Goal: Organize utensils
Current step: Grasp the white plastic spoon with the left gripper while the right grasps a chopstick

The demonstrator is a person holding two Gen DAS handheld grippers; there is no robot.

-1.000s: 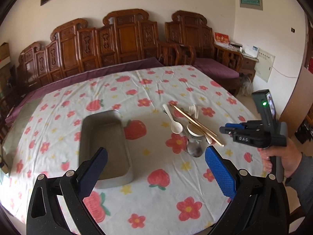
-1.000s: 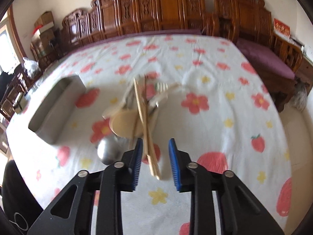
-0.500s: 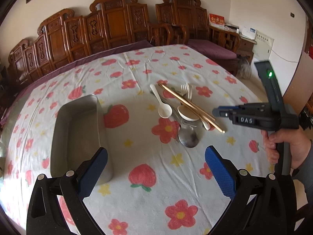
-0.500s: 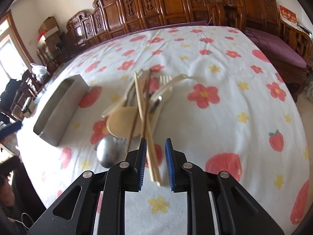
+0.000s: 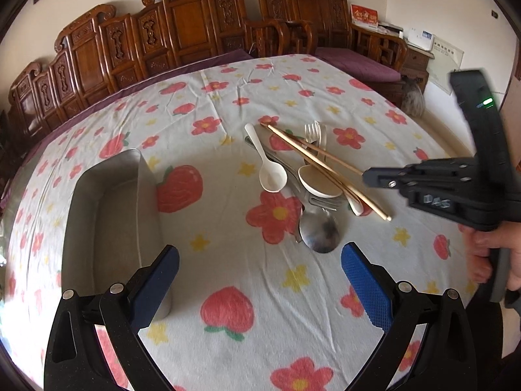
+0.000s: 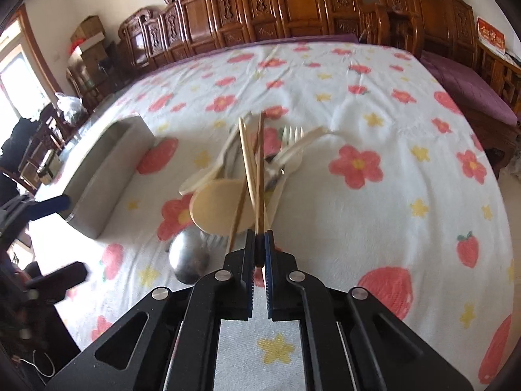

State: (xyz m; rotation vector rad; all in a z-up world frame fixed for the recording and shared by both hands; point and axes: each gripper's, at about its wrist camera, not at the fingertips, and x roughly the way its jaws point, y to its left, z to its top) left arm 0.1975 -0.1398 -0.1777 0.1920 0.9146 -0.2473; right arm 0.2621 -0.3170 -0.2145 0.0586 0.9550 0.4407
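Black claw, blue ribbed pads, silver screws

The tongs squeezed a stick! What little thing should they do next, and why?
Probably lift a little. The right tongs, whose jaws have just been closing, are shut on the near end of one thin wooden chopstick, which lies across the pile of pale spoons and forks. Raising it slowly would free it from the pile before carrying it to the grey metal tray.

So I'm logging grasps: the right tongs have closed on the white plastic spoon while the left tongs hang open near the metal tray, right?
Not the spoon. The right wrist view shows the right tongs shut on the wooden chopsticks. The left tongs do hang open near the metal tray.
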